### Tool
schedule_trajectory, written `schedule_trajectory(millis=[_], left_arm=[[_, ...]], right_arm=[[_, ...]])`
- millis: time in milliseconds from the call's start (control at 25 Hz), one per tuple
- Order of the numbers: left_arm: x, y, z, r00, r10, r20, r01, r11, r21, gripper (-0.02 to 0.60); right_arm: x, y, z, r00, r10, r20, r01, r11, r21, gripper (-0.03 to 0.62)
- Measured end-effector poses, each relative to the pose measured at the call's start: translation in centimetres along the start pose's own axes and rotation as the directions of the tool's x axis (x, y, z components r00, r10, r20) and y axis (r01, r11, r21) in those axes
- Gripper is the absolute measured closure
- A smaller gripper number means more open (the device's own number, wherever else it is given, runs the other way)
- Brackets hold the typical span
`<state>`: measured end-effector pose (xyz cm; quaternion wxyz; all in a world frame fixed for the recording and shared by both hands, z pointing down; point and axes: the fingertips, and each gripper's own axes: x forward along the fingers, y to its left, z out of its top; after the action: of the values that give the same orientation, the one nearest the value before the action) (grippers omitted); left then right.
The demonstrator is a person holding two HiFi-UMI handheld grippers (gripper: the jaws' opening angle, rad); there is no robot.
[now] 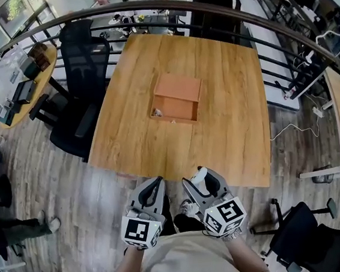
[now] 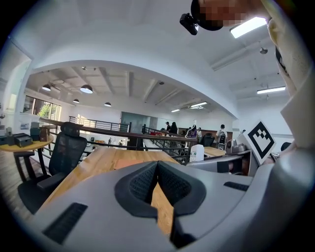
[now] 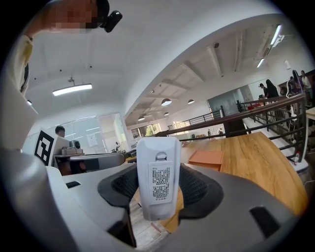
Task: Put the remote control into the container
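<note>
Right gripper view showed the right tool [image 3: 157, 189] clenched on the white remote control [image 3: 157, 170], label facing the camera (short of the bench [image 1: 229, 120]). The left tool [image 2: 157, 183] was closed on nothing. The container [image 1: 176, 98] sat mid-bench, well ahead; on that reach, the smooth remote could slip and drop to the floor.
</note>
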<state>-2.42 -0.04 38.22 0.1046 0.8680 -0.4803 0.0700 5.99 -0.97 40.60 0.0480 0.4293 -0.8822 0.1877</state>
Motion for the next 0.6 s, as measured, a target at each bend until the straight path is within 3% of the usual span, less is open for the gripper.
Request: schedule_trajectory(millis=[280, 600], left_arm=[[8.6, 6.2, -1.5, 0.996, -0.077, -0.054, 0.073, 0.995, -0.069, 0.569], [20.3, 12.9, 5.6, 0.974, -0.227, 0.008, 0.227, 0.974, -0.008, 0.569]], right_arm=[[7.7, -5.1, 0.9, 0.996, -0.078, -0.052, 0.076, 0.997, -0.030, 0.344], [17.0, -11.3, 8.4, 0.980, -0.197, -0.021, 0.194, 0.977, -0.090, 0.344]])
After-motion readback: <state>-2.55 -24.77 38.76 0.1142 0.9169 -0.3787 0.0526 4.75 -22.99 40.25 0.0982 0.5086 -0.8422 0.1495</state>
